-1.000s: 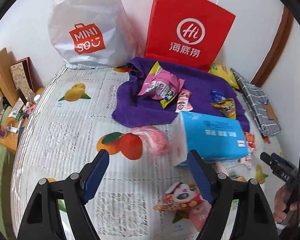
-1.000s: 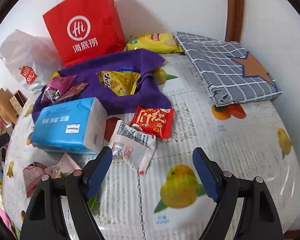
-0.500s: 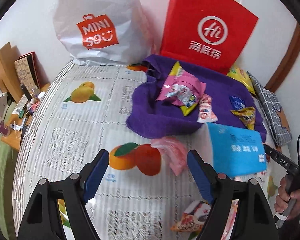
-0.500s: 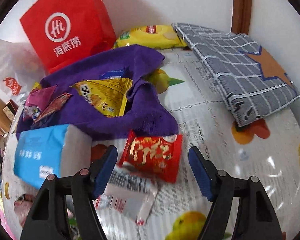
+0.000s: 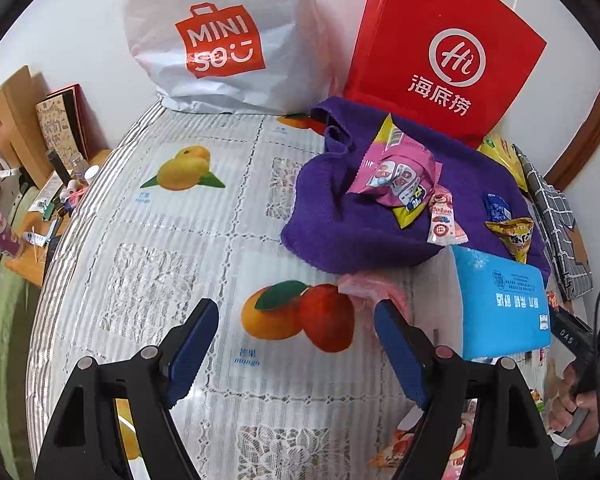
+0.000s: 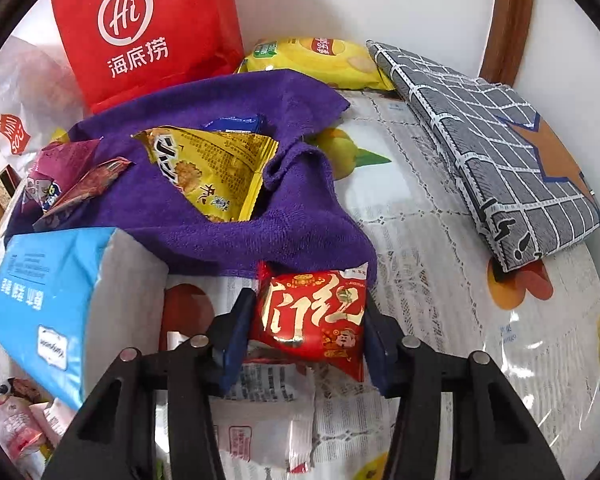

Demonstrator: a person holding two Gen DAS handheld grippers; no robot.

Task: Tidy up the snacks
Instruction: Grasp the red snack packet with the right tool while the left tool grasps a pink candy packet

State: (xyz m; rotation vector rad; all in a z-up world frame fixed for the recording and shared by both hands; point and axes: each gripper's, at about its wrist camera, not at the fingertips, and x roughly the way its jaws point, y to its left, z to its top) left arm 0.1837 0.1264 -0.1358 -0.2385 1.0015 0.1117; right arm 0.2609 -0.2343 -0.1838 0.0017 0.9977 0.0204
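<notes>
In the right wrist view my right gripper (image 6: 305,318) is shut on a red snack packet with gold characters (image 6: 312,314), both blue pads pressing its sides just in front of the purple towel (image 6: 204,224). On the towel lie a yellow snack bag (image 6: 212,168) and pink packets (image 6: 60,184). A white wrapper (image 6: 268,412) lies under the red packet. In the left wrist view my left gripper (image 5: 296,344) hangs open over the fruit-print tablecloth (image 5: 160,248), nothing between its fingers. A pink wrapper (image 5: 374,286) lies just beyond its right finger.
A blue tissue pack (image 5: 500,304) stands right of the left gripper. A red paper bag (image 5: 444,52) and a white plastic bag (image 5: 220,40) stand against the wall. A grey checked folded cloth (image 6: 496,152) and a yellow chip bag (image 6: 316,60) lie at the right. A hand (image 5: 576,404) holds the other gripper's handle.
My right gripper moved forward to the red packet and closed its jaws on it. The left gripper drifted left over the cloth and stayed open.
</notes>
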